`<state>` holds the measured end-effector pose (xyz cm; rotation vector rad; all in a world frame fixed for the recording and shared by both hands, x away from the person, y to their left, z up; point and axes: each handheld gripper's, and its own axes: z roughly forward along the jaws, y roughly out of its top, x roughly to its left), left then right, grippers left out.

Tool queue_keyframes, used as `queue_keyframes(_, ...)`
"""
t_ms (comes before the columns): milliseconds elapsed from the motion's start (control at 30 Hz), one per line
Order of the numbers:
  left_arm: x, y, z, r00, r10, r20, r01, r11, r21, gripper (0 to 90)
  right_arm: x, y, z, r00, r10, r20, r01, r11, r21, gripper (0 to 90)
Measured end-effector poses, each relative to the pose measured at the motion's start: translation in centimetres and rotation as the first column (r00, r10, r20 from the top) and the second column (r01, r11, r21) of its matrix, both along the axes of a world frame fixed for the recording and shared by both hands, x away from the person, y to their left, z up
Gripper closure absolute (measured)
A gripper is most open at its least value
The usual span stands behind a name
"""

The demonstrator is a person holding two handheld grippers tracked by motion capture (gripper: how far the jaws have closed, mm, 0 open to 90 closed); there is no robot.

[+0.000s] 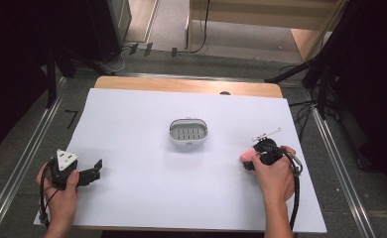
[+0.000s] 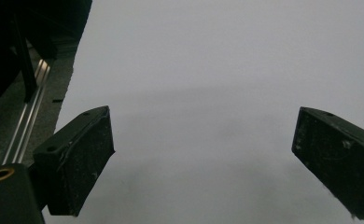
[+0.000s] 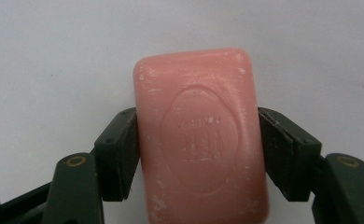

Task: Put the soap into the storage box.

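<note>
A pink bar of soap (image 3: pixel 199 135) with an oval stamp lies on the white sheet, and my right gripper (image 3: pixel 198 154) is shut on it, both pads pressed against its long sides. From above, the soap (image 1: pixel 246 156) pokes out to the left of the right gripper (image 1: pixel 255 159), at the table's right. A grey-and-white slotted soap dish (image 1: pixel 188 131) stands empty in the middle of the sheet, apart from both grippers. My left gripper (image 1: pixel 96 170) rests near the front left, its jaws pointing right. In its own view the left gripper (image 2: pixel 203 161) is open wide over bare paper.
A white sheet (image 1: pixel 132 124) covers the wooden table (image 1: pixel 186 85). Metal rails (image 1: pixel 28 148) run along both sides. A thin white stick-like part (image 1: pixel 267 134) lies just beyond the right hand. Black stands and cables sit behind the table.
</note>
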<state>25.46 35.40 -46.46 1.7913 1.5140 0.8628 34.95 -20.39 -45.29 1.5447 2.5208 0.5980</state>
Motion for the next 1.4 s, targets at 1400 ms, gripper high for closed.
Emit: queue_keyframes(1400,0.1,-0.1,0.0,1.0,0.002,-0.006,-0.002,1.0,0.007,6.0,2.5,4.2,4.3,0.9118,0.401,0.09,-0.399,0.9162,-0.033,38.7)
